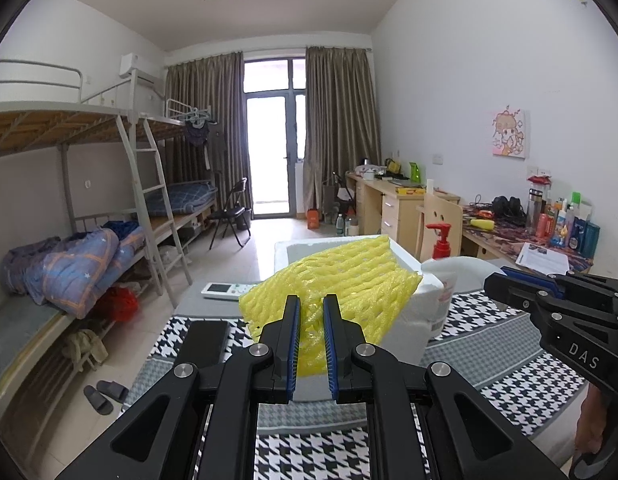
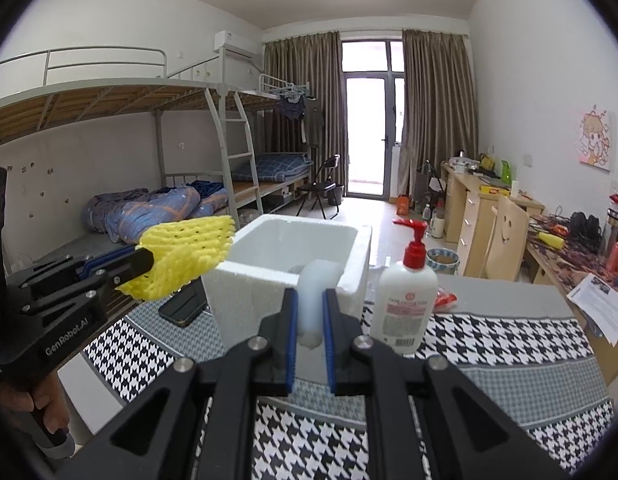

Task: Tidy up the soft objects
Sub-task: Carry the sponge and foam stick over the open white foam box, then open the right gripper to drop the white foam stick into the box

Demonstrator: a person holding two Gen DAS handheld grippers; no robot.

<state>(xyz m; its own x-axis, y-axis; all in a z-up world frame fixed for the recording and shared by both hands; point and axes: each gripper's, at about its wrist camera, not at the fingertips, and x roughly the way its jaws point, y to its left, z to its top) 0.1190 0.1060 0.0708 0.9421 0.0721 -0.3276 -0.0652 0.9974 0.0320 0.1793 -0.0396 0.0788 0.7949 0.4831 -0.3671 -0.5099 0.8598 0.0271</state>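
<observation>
My left gripper [image 1: 311, 312] is shut on a yellow foam net sleeve [image 1: 341, 280] and holds it in the air just left of and above the white foam box [image 1: 405, 324]. The sleeve also shows in the right wrist view [image 2: 185, 256], beside the box [image 2: 293, 264]. My right gripper [image 2: 310, 312] is shut on a white foam piece [image 2: 313, 292], curved over at its top, held at the box's near rim. The box is open and stands on the houndstooth cloth [image 2: 509, 344]. The right gripper also shows in the left wrist view [image 1: 505, 292].
A white lotion pump bottle with a red top [image 2: 409, 300] stands right of the box. A black phone [image 2: 185, 304] lies left of it. A white remote [image 1: 225, 290] lies beyond. Bunk beds [image 2: 169, 184] at left, cluttered desks [image 2: 489, 204] at right.
</observation>
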